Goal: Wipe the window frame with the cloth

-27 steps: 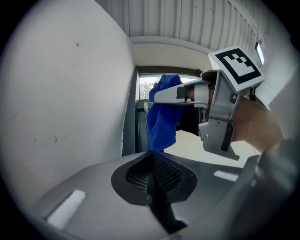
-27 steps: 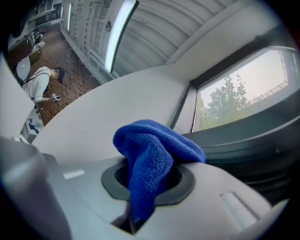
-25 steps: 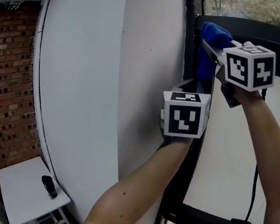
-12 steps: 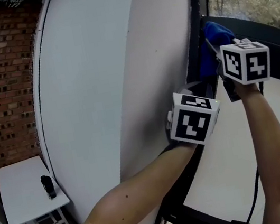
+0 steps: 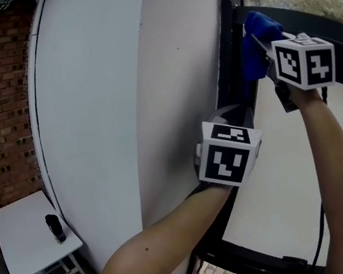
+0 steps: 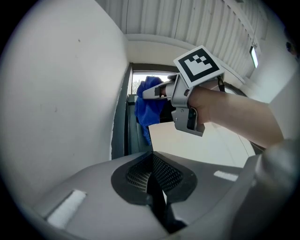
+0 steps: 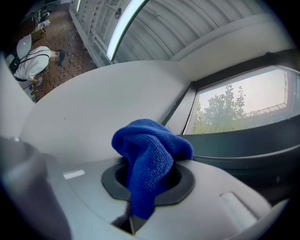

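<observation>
Shift: right gripper (image 5: 266,51) is riding slightly higher than half a second ago, carrying the cloth (image 5: 251,47) up the window frame (image 5: 231,70); left gripper (image 5: 226,120) is sitting a touch lower and further left.
Head view: cloth is bunching against the dark upright of the frame, right where it is meeting the white wall (image 5: 120,109); left gripper is waiting lower down beside the same upright, apart from the cloth. Far below, a small table (image 5: 25,237) is standing.
Left gripper view: its jaws are lying pressed together with nothing between them; ahead and above, the cloth is hanging from the right gripper against the frame.
Right gripper view: jaws are pinching the cloth, its free fold flopping forward over the tips toward the upright, with trees (image 7: 225,110) showing to the right.
Cloth to frame: the upright's long axis is running up and down, with the cloth lying on its glass side; the right hand is the nearer one, so the next stroke is likely going along that line.
</observation>
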`<state>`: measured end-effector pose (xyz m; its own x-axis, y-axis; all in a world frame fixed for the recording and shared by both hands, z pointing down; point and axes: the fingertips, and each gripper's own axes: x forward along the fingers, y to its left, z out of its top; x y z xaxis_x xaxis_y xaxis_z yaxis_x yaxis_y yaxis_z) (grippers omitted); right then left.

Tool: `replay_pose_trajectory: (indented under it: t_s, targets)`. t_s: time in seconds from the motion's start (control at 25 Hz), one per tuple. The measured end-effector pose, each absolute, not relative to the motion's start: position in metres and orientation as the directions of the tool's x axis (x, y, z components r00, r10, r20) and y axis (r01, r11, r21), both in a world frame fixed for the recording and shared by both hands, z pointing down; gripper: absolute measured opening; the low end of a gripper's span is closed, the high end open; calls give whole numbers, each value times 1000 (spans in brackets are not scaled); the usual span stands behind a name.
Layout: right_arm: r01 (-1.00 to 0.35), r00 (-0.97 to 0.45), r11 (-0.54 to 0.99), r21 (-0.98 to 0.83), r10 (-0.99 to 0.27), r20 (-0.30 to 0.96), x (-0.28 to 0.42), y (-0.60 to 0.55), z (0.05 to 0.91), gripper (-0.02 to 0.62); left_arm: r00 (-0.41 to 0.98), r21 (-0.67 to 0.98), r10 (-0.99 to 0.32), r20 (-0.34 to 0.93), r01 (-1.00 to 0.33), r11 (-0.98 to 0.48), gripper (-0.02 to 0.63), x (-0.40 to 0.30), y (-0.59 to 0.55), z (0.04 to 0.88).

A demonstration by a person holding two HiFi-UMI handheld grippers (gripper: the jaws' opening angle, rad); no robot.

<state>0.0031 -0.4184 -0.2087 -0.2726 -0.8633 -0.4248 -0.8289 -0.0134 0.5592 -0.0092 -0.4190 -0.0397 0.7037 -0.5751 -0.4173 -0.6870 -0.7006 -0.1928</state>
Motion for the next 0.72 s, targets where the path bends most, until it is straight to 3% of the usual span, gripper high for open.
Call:
replay_pose_trajectory:
  t_s: [0.72]
  targets:
    - [-820, -129, -132, 558, -906, -404, 57, -376, -212, 61, 751, -232, -528, -396, -638, -734, -11, -18, -398, -44]
